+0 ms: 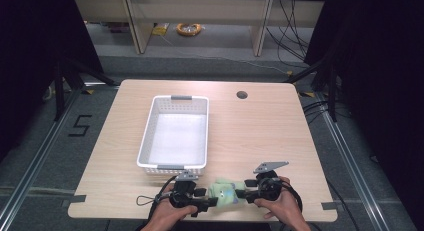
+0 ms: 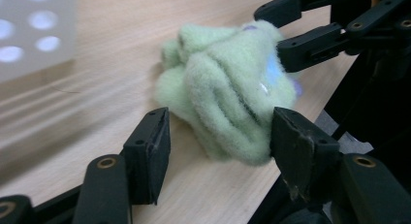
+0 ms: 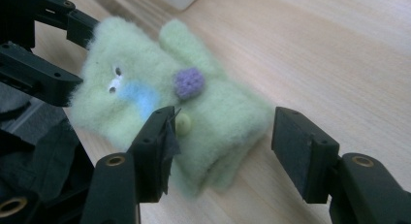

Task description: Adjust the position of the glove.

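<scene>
Both claws stand apart around the folded green fleece cloth (image 1: 226, 191) at lower centre; close squarely before lifting toward the white basket (image 1: 150, 141)

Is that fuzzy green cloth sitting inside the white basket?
No, the green cloth lies on the table in front of the basket.

A pale green fleece cloth (image 3: 165, 107) with purple and blue patches lies before a white basket (image 1: 175, 133).

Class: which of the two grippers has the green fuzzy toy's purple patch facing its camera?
The right gripper: its view shows the toy's purple patch.
</scene>
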{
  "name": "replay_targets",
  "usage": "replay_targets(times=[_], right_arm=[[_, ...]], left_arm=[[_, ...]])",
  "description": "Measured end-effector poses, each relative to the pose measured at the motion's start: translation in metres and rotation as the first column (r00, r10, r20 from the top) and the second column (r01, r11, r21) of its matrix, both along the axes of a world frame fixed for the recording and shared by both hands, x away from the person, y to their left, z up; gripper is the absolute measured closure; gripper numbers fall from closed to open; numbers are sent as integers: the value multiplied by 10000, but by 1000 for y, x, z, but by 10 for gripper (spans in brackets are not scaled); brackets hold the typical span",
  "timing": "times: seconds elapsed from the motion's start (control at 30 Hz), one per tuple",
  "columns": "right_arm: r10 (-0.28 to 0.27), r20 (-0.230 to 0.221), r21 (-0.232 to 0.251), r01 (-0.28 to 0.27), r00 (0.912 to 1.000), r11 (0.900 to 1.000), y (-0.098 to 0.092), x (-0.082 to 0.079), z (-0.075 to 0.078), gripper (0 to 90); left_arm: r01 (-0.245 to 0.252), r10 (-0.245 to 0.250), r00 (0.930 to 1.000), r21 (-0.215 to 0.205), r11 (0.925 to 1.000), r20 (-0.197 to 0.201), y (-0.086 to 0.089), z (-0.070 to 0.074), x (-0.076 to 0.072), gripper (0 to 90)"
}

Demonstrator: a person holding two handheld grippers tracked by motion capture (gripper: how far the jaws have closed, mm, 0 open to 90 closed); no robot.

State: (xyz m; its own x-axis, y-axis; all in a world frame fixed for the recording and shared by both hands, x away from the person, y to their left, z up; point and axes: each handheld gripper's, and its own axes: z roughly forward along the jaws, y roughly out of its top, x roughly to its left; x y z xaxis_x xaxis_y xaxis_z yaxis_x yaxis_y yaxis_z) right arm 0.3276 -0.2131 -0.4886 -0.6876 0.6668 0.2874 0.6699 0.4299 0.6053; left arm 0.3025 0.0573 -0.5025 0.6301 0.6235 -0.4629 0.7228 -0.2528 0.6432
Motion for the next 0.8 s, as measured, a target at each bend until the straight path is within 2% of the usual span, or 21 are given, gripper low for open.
replay_targets(times=[0.07, 0.1, 0.13, 0.17, 0.2, 0.23, 0.33, 0.4, 0.43, 0.53, 0.57, 0.6, 0.63, 0.67, 0.7, 0.73, 0.77, 0.8], right_arm=[[-98, 9, 85, 98, 10000, 9999, 1, 2, -6, 431], [-46, -233, -82, 44, 9997, 10000, -1, 4, -5, 438], [10, -473, 135, -4, 9989, 9999, -3, 7, -9, 460], [10, -473, 135, -4, 9989, 9999, -3, 7, -9, 460], [110, -819, 598, -61, 9966, 9982, -6, 10, -13, 476], [-90, -974, 566, 145, 9952, 9983, -6, 9, -13, 498], [235, -893, 746, -169, 9957, 9971, -7, 9, -15, 544], [282, -742, 780, -224, 9968, 9967, -8, 9, -16, 564], [171, -1011, 839, -86, 9947, 9964, -6, 7, -16, 575], [272, -964, 909, -184, 9950, 9957, -7, 8, -17, 609], [358, -966, 1006, -260, 9947, 9946, -7, 8, -17, 624], [358, -966, 1006, -260, 9947, 9946, -7, 8, -17, 624], [429, -1135, 1201, -291, 9926, 9923, -7, 7, -17, 637], [395, -939, 1189, -282, 9948, 9925, -9, 8, -19, 660], [422, -942, 1323, -295, 9947, 9908, -10, 8, -19, 667], [336, -932, 1287, -214, 9951, 9915, -11, 8, -19, 673], [336, -932, 1287, -214, 9951, 9915, -11, 8, -19, 673], [317, -899, 1430, -186, 9954, 9895, -12, 7, -20, 688]], left_arm=[[61, -61, 9999, -5, 10000, -136, -3, -2, 2, 399], [27, -28, 9997, -35, 10000, -249, -4, -3, 3, 401], [40, -42, 9996, -64, 10000, -283, -5, -4, 4, 403], [40, -42, 9996, -64, 10000, -283, -5, -4, 4, 407], [-11, 11, 9997, 9, 10000, -245, -8, -4, 5, 409], [-22, 26, 9997, 141, 9999, -237, -9, -4, 5, 412], [-15, 19, 9991, 96, 10000, -412, -11, -6, 7, 431], [238, -242, 9986, -87, 9997, -469, -14, -9, 8, 446], [209, -210, 9985, -27, 9998, -498, -15, -10, 8, 457], [279, -279, 9982, -4, 9996, -524, -15, -10, 9, 481], [422, -435, 9972, -225, 9989, -603, -14, -11, 10, 500], [422, -435, 9972, -225, 9989, -603, -14, -11, 10, 531], [463, -477, 9973, -257, 9986, -566, -14, -10, 10, 531], [439, -451, 9980, -270, 9987, -444, -16, -9, 9, 593], [528, -537, 9978, -252, 9983, -391, -15, -8, 9, 612], [450, -450, 9987, -5, 9990, -220, -16, -6, 8, 630], [450, -450, 9987, -5, 9990, -220, -16, -6, 8, 646], [567, -573, 9982, -268, 9980, -192, -16, -8, 9, 657]])
